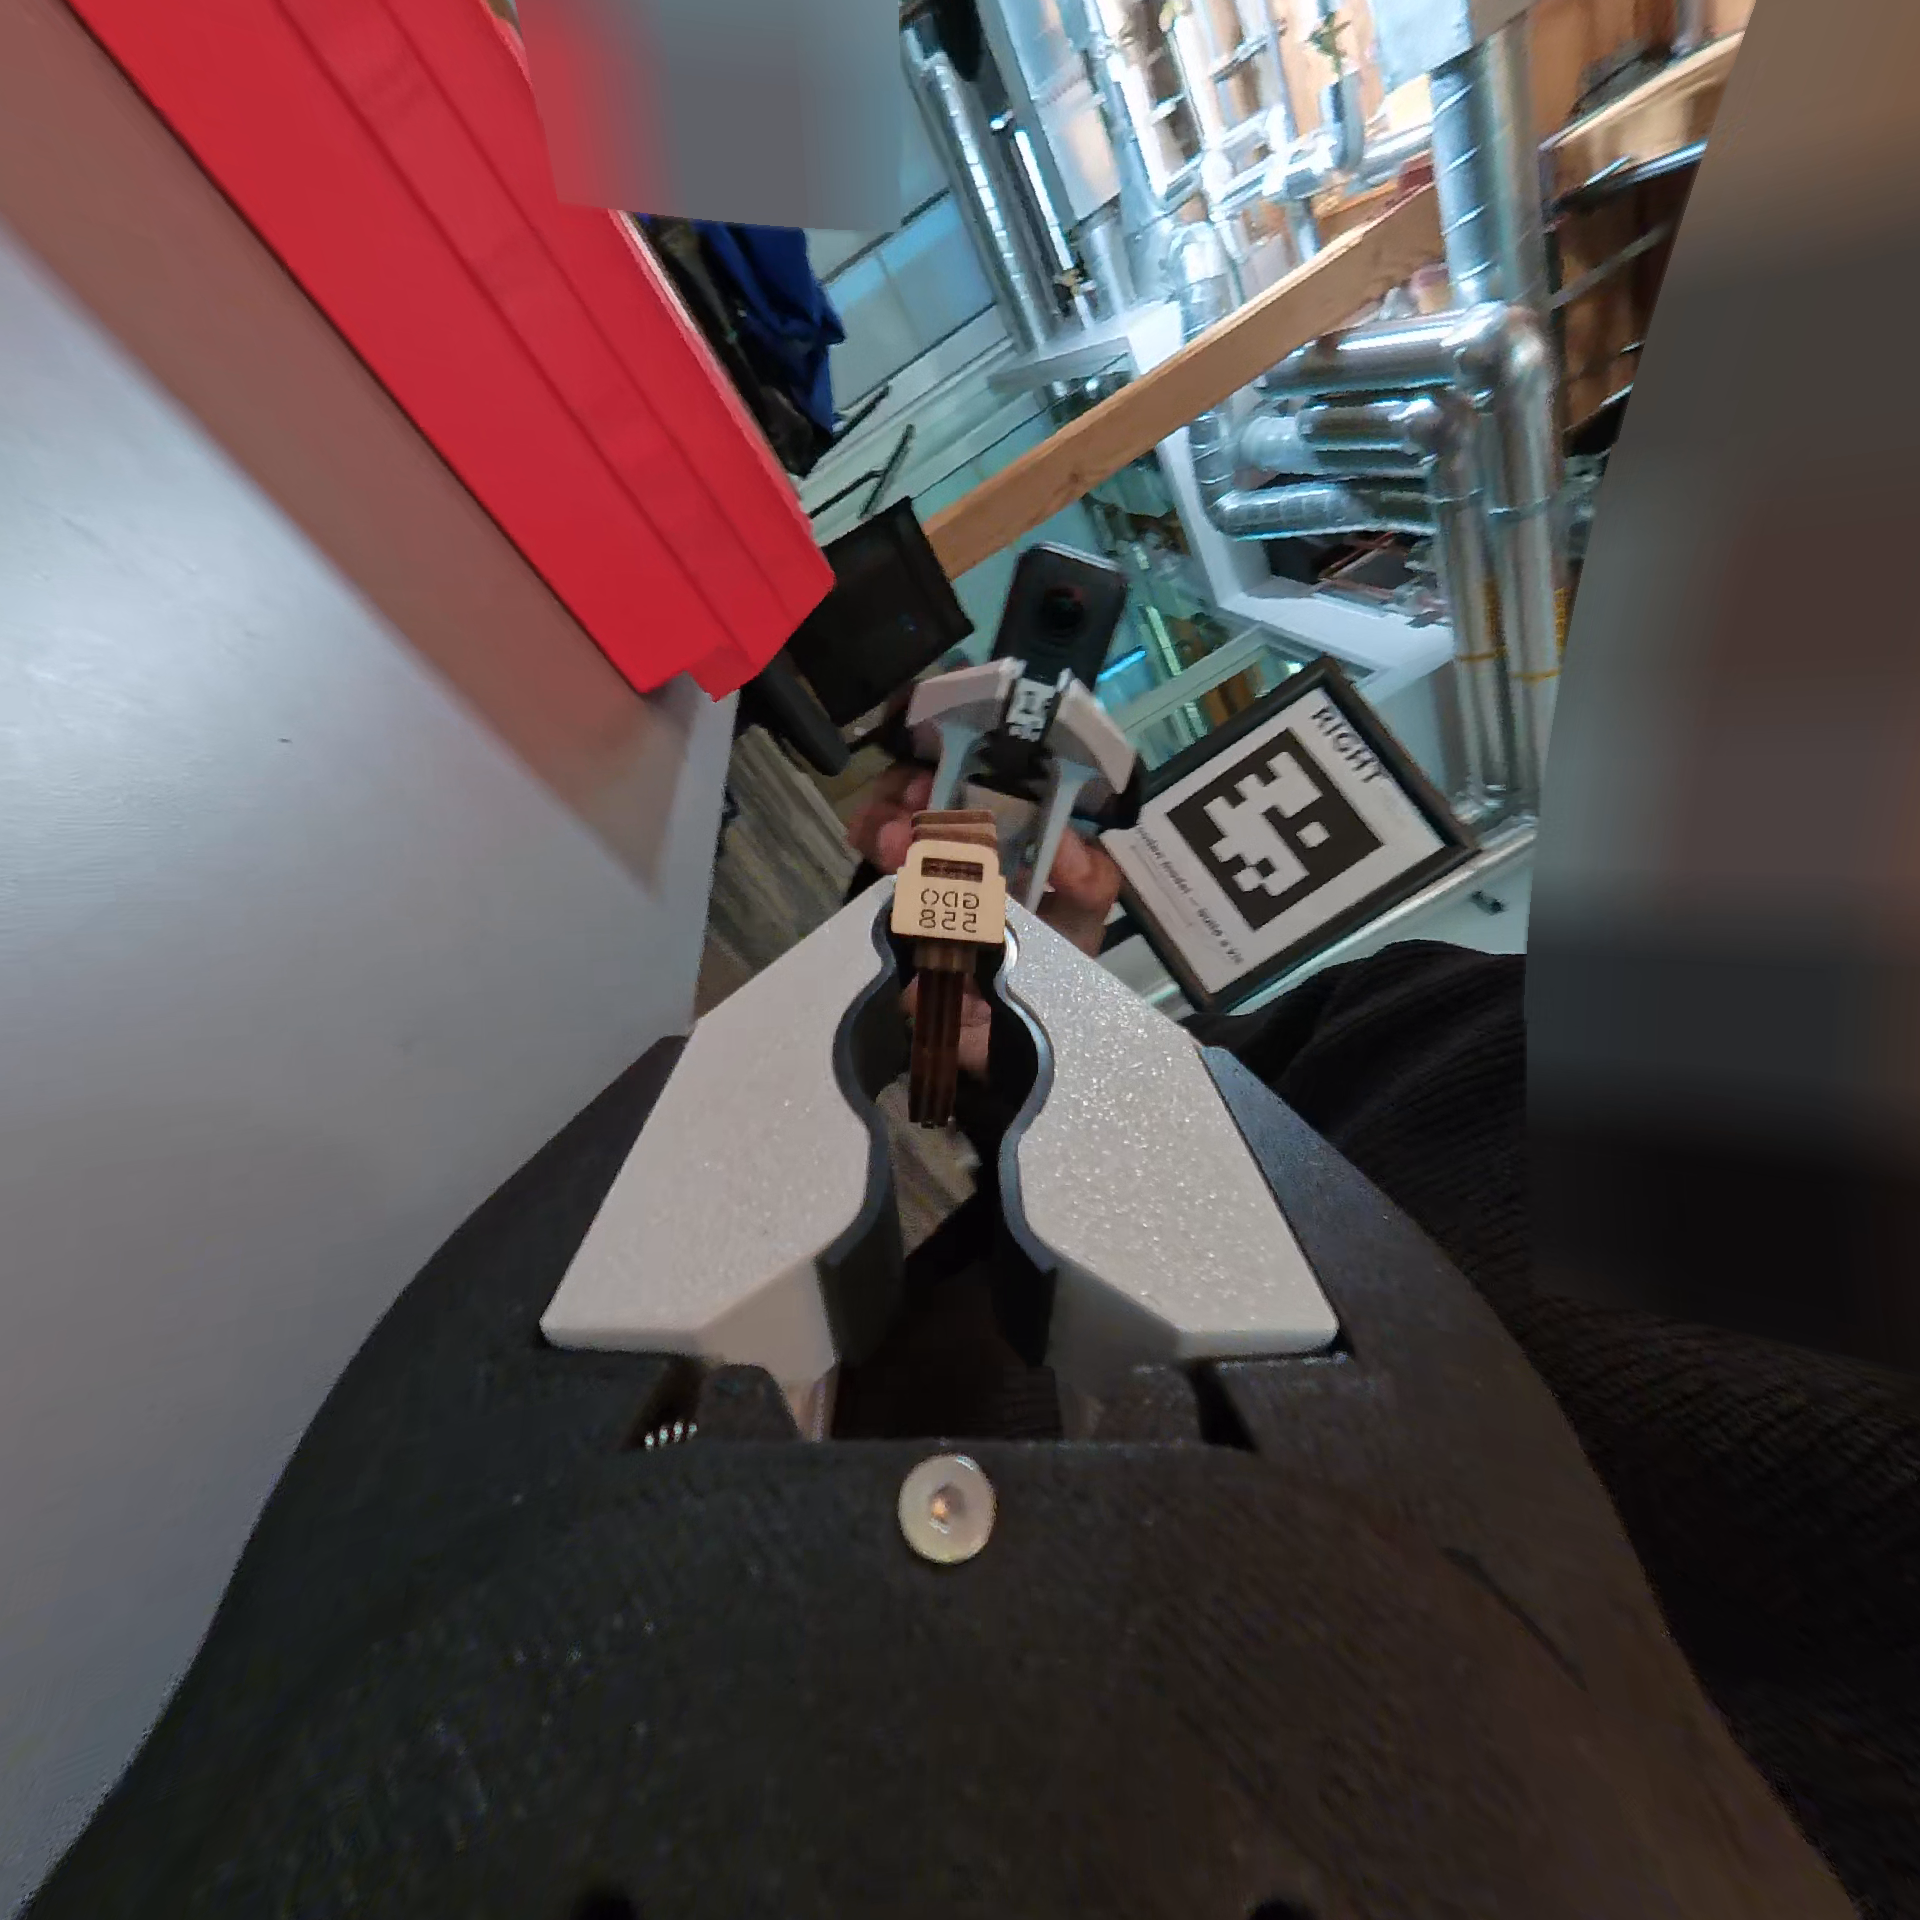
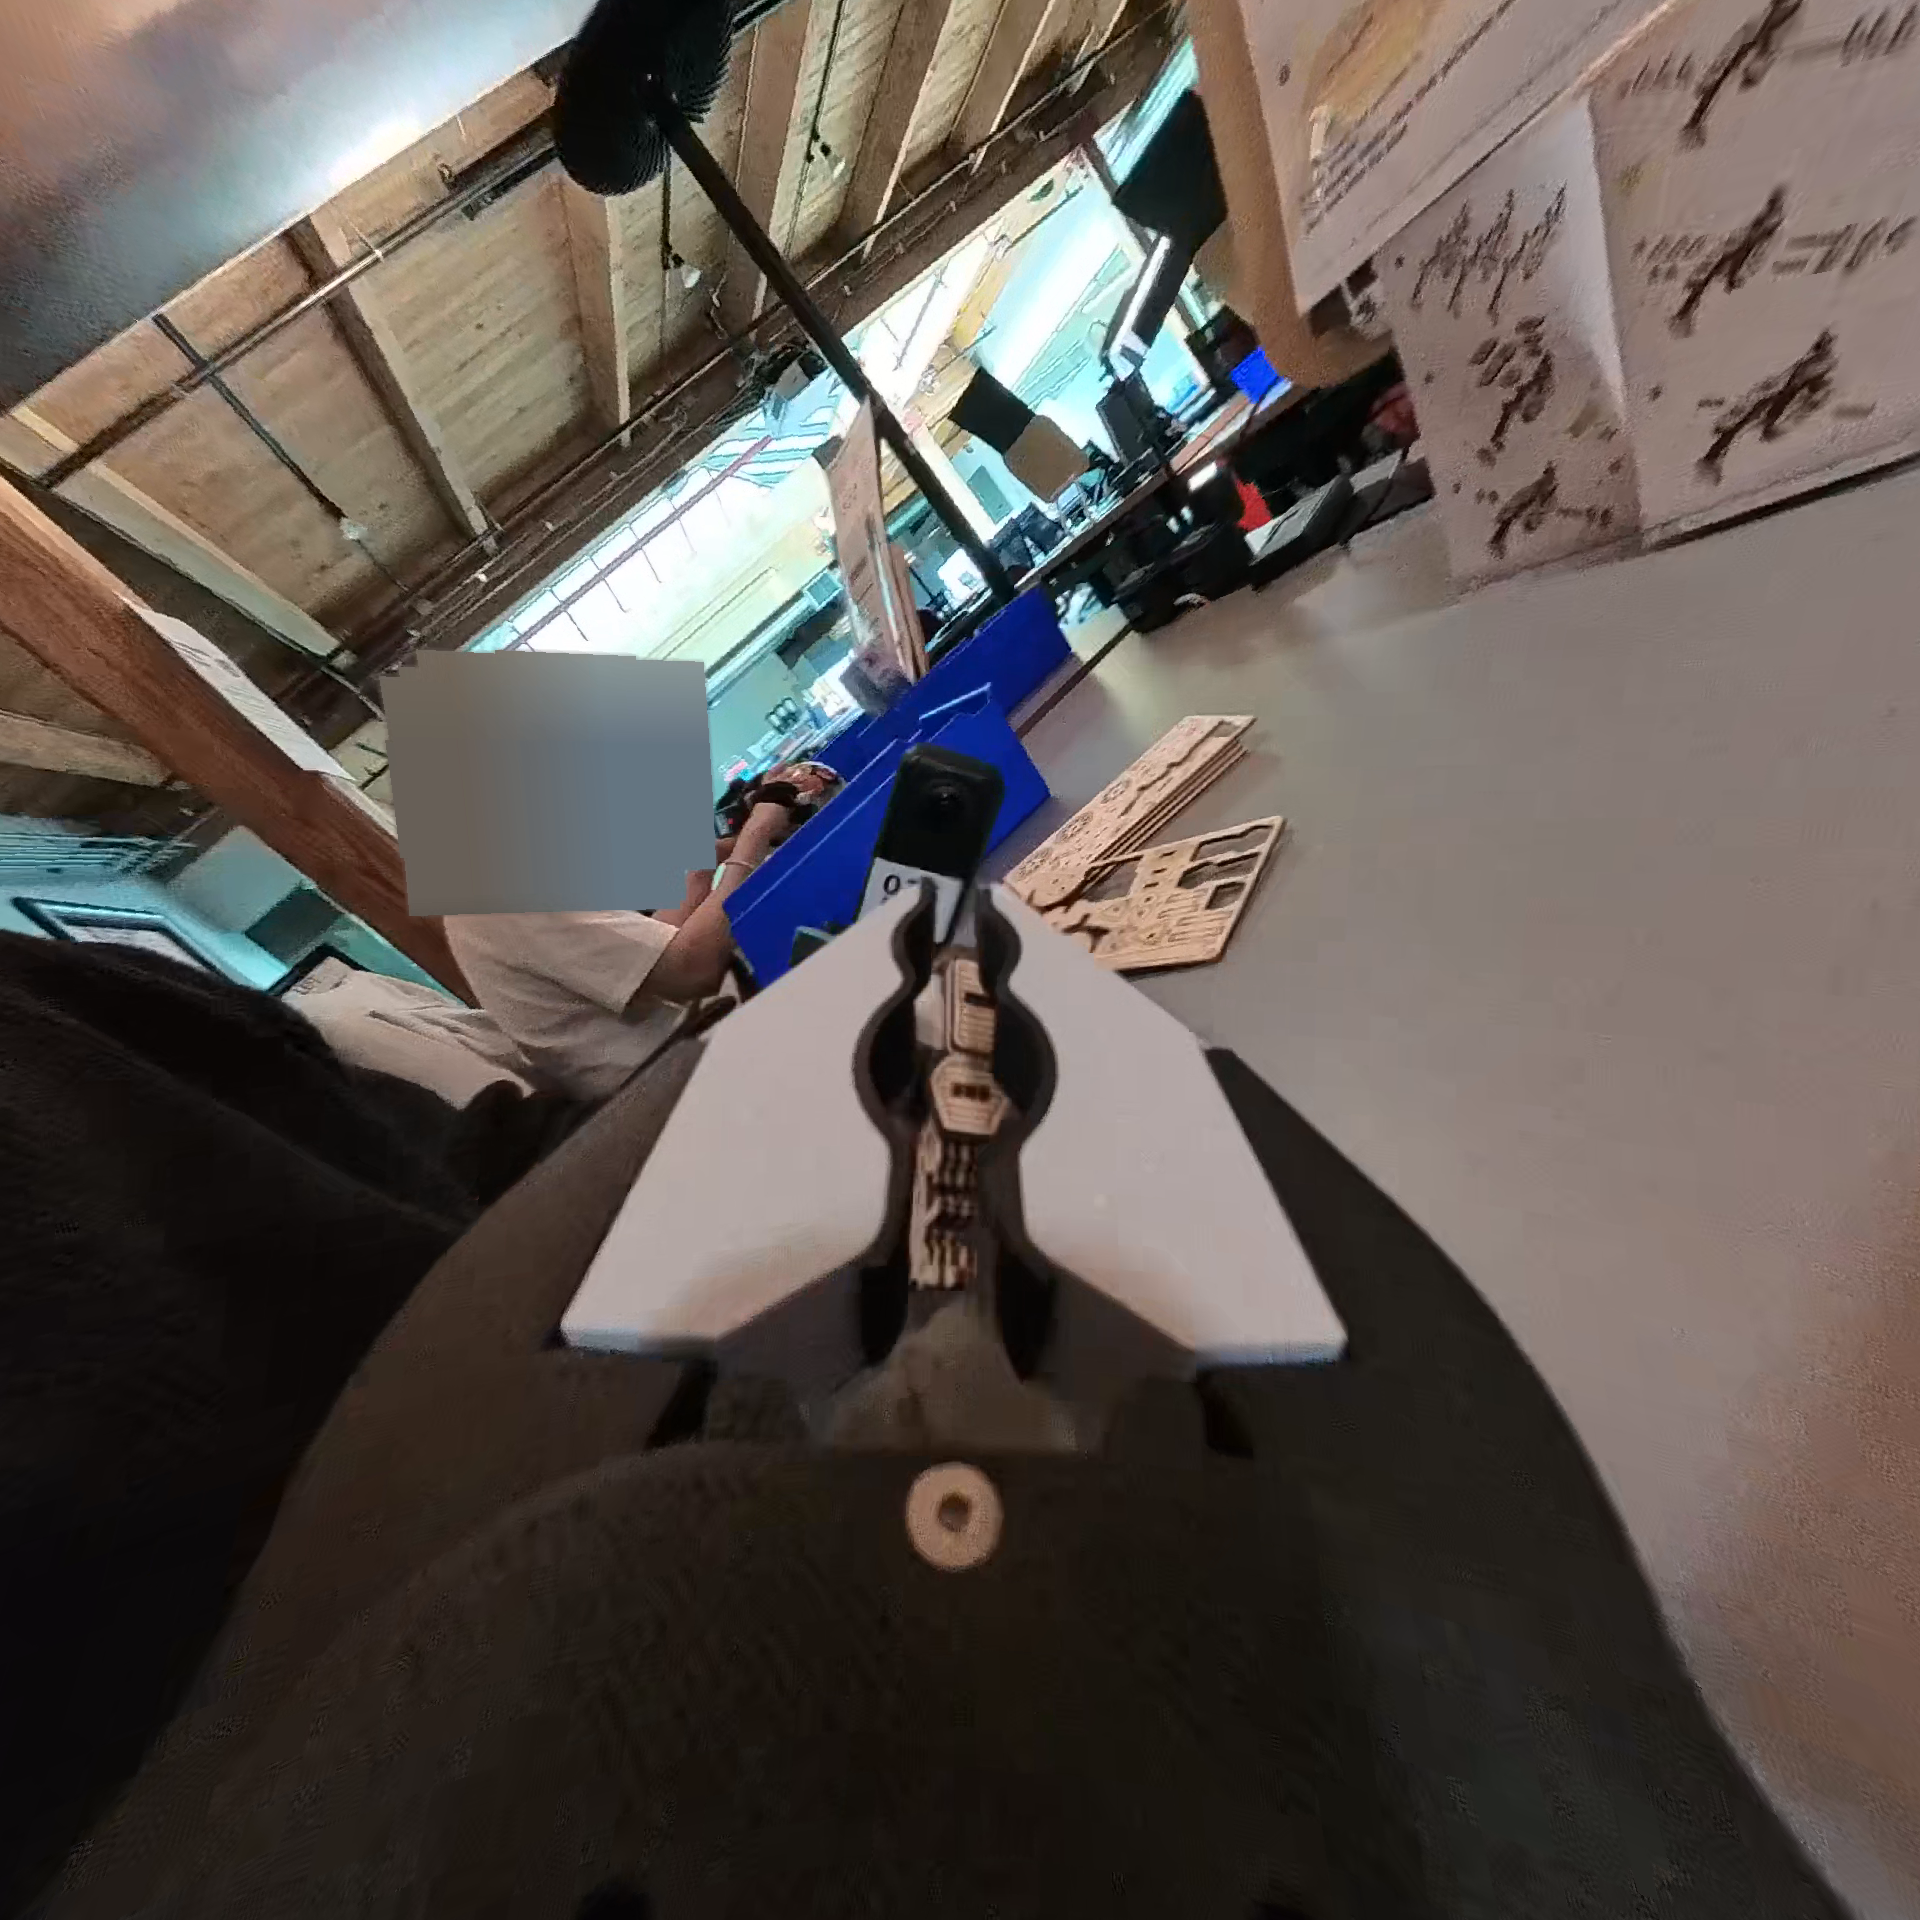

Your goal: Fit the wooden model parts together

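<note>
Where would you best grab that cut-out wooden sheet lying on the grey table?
Probably by an outer edge. The wooden sheet lies flat on the table beside a stack of sheets, so fingers could only pinch it from the side, at its free near corner. Its middle is full of cut-out holes and looks fragile.

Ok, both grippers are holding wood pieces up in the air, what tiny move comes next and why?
Probably ease the right gripper toward the left gripper. Each is shut on a wooden part, and the two face each other tip to tip, lifted off the grey table, so closing the gap looks like the way to mate them.
</note>
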`<state>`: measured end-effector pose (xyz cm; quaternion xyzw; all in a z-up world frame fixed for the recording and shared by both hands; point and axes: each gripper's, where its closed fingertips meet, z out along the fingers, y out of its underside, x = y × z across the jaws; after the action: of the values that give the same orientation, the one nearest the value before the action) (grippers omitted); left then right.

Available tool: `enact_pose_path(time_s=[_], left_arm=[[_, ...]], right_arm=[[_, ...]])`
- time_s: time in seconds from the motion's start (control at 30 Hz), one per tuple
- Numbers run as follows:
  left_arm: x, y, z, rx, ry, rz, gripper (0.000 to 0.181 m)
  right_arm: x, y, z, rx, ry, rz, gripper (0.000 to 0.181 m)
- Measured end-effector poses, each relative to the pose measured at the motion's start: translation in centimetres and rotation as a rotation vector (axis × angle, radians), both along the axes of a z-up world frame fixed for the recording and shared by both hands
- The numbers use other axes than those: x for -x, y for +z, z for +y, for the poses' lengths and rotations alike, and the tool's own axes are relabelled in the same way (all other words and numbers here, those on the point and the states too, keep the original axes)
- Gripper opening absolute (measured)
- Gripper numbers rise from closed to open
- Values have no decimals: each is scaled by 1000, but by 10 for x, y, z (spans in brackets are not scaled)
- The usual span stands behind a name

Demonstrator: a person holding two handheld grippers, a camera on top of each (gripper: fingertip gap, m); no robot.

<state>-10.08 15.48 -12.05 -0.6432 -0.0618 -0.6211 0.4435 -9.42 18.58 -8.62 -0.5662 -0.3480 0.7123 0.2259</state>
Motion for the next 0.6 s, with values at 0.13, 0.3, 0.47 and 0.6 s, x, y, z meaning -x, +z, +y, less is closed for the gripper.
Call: enact_pose_path(time_s=[0.13, 0.3, 0.47, 0.6], left_arm=[[6, -13, 6, 10, 82, 168, 6], [13, -16, 10, -4, 153, 270, 6], [21, -17, 10, 19, 176, 235, 6], [23, -15, 10, 36, 169, 170, 6]], right_arm=[[-8, 10, 19, -51, -115, 38, 0], [-4, 1, 20, -96, -136, -6, 6], [4, -1, 2, -367, -167, -22, 0], [8, -1, -9, -560, -203, -27, 36]])
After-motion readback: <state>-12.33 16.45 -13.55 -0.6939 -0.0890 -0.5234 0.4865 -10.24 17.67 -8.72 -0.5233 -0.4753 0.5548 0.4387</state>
